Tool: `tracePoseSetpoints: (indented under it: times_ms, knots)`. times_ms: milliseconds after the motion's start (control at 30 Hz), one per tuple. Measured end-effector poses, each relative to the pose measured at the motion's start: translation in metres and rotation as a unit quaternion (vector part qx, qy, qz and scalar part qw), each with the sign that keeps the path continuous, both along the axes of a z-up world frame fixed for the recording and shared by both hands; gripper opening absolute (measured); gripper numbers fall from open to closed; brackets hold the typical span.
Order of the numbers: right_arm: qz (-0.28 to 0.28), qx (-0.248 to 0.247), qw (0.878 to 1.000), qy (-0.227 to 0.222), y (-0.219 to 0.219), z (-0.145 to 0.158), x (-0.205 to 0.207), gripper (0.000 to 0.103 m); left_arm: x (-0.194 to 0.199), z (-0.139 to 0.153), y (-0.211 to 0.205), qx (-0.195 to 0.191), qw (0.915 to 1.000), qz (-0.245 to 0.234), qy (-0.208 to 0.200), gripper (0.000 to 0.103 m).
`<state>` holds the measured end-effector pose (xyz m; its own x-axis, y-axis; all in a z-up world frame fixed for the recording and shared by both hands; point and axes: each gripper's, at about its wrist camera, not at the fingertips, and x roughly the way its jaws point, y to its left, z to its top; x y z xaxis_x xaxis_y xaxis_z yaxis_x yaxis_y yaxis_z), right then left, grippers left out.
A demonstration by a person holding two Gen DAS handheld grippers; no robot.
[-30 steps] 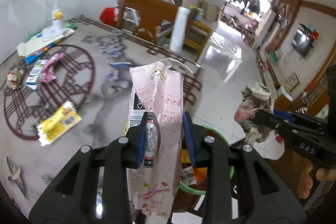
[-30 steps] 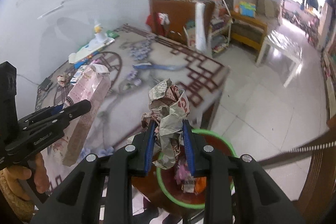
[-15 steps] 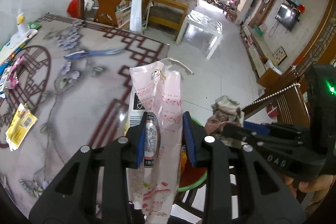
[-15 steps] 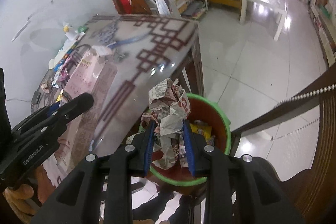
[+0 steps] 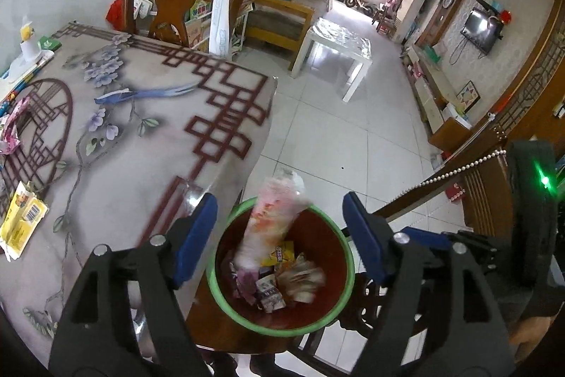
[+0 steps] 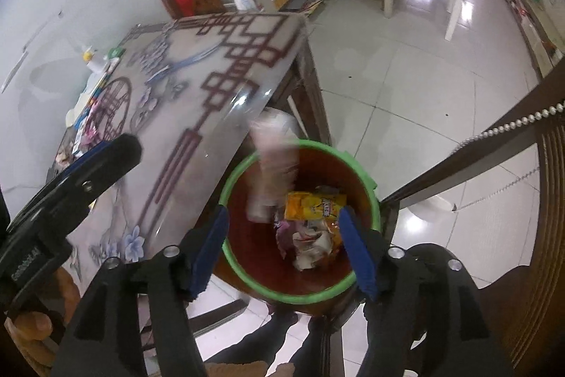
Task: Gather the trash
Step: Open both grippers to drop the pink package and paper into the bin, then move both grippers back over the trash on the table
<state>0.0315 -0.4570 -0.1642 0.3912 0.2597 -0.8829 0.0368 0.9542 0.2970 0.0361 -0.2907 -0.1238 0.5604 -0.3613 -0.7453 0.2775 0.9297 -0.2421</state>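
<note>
In the left wrist view, the left gripper [image 5: 280, 228] hangs over a bin [image 5: 348, 274] with a green rim and dark red inside, its blue-padded jaws opening with nothing pressed between them. A pink-and-white printed plastic bag [image 5: 273, 221], motion-blurred and standing roughly on end, sits inside the bin's mouth, its top poking above the rim and clear of both pads. Under it lie a yellow snack packet, small printed wrappers and a blurred wad of crumpled paper [image 5: 300, 278]. The bin stands just beside the corner of the counter [image 5: 148, 136], whose top shows a red lattice and flower pattern; a yellow wrapper [image 5: 23, 225] and a pink wrapper [image 5: 10, 126] lie on its far left side. In the right wrist view, the right gripper [image 6: 282, 249] also points down into the bin [image 6: 229, 186], jaws opening and empty. The bag [image 6: 273, 165] leans blurred against the bin's counter side, beside an orange-yellow packet [image 6: 312, 205], with the crumpled paper [image 6: 312, 248] lower in the bin. The left gripper [image 6: 88, 172] shows at the left edge, a hand [image 6: 35, 324] below it.
</note>
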Motion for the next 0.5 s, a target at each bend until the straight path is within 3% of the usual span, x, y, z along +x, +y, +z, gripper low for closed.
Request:
tracePoseSetpoints:
  times_ms: [267,500]
  knots:
    - [-0.015,-0.009,1.0,0.004,-0.005,-0.005,0.001,0.065,-0.004,0.001,0.01,0.006,0.9999,-0.007,-0.012,0.078]
    - [-0.027,-0.018,0.999,-0.005,-0.009,-0.002,0.001,0.071,-0.009,0.005,0.045,0.005,0.9995,0.024,-0.019,0.08]
